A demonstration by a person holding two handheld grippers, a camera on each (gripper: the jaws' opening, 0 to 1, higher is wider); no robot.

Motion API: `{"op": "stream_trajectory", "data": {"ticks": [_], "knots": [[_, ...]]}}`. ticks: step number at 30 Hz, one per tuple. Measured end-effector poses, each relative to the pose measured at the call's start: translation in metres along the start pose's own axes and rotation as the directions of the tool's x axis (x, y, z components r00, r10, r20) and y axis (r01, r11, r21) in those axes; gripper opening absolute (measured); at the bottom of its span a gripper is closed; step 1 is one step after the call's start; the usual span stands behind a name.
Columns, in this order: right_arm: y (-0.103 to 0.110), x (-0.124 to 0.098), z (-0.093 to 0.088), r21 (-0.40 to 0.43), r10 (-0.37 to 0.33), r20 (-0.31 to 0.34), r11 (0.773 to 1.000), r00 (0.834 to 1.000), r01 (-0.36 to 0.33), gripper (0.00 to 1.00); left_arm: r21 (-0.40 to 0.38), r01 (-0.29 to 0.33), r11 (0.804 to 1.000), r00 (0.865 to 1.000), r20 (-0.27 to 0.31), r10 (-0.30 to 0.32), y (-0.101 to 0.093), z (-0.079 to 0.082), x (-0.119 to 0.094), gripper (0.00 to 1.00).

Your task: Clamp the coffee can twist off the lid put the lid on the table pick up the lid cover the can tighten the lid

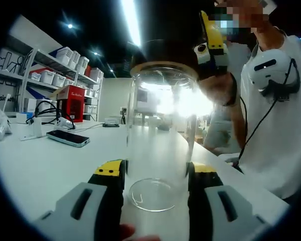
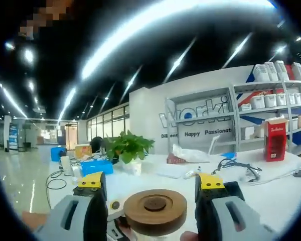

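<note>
Left tool gripping can

left of can: bare table | far left blocked: phone, cables | right: person

A white surface fills the lower frame. At upper left, wall shelves carry white storage boxes. Long ceiling light strips cross a dark ceiling. A potted plant stands at centre, with a glossy floor at left.
</note>
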State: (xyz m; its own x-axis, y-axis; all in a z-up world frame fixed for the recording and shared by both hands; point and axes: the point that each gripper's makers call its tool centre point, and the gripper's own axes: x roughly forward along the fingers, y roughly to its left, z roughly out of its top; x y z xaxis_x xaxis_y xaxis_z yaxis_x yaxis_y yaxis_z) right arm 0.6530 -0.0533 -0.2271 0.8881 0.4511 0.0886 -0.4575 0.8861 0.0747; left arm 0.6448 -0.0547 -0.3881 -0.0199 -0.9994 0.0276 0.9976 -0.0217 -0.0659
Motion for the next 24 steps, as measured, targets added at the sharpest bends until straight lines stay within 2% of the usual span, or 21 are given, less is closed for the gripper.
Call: {"op": "stream_trajectory", "data": {"ticks": [4,7,14,18,24], "knots": [[0.004,0.005,-0.006,-0.003,-0.047,-0.020,0.999,0.999,0.047,0.71,0.001,0.000,1.000,1.000,0.000,0.000,0.000,0.000,0.001,0.39],[0.003,0.005,-0.010,-0.062,-0.108,-0.029,0.992,0.994,0.106,0.73,0.000,0.000,1.000,1.000,0.001,0.000,0.001,0.000,0.000,0.39],[0.005,0.001,-0.013,-0.120,-0.209,0.013,0.970,0.978,0.210,0.73,0.002,0.002,1.000,1.000,0.001,-0.002,0.002,-0.001,-0.002,0.39],[0.001,-0.001,-0.018,-0.139,-0.272,0.039,0.951,0.961,0.275,0.72,0.002,0.006,1.000,1.000,0.000,-0.006,0.002,-0.001,-0.003,0.39],[0.000,0.001,-0.028,-0.123,-0.297,0.023,0.947,0.955,0.297,0.72,0.004,0.005,1.000,1.000,0.000,-0.005,0.003,-0.001,-0.003,0.39]]}}
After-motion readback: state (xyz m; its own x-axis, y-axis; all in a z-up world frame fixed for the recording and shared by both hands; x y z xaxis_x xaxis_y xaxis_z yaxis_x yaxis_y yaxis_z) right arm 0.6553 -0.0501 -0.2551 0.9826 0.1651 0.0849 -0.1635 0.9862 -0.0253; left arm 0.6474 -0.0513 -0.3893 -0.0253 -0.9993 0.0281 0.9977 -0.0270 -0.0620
